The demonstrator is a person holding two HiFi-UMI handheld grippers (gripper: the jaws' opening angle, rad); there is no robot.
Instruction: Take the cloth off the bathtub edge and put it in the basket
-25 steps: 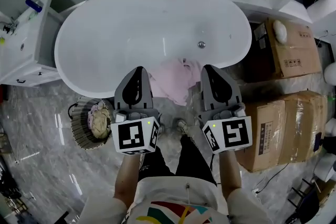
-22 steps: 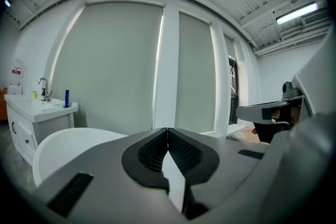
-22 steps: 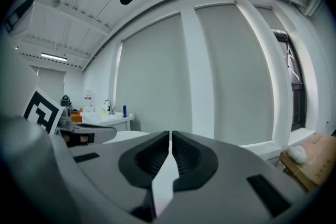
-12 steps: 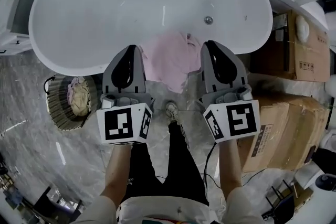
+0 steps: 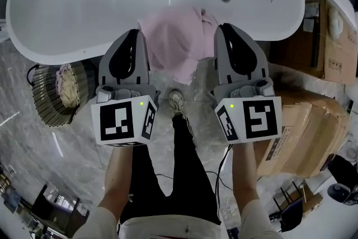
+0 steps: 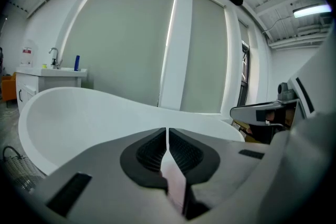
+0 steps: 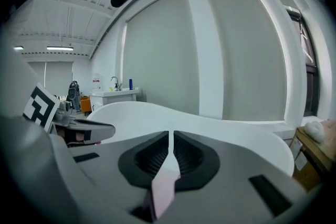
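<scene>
A soft pink cloth (image 5: pixel 176 42) drapes over the white oval bathtub (image 5: pixel 61 53) edge, not yet taken. The left hand-held gripper (image 5: pixel 132 35) and right hand-held gripper (image 5: pixel 225 29) flank it, jaws closed and empty. The round woven basket (image 5: pixel 43 103) waits on the floor.

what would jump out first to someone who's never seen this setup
The big white bathtub fills the top of the head view, with a pink cloth draped over the middle of its near edge. The left tongs and right tongs flank the cloth, both closed and empty. A wicker basket with something already in it sits on the floor at the left.
</scene>
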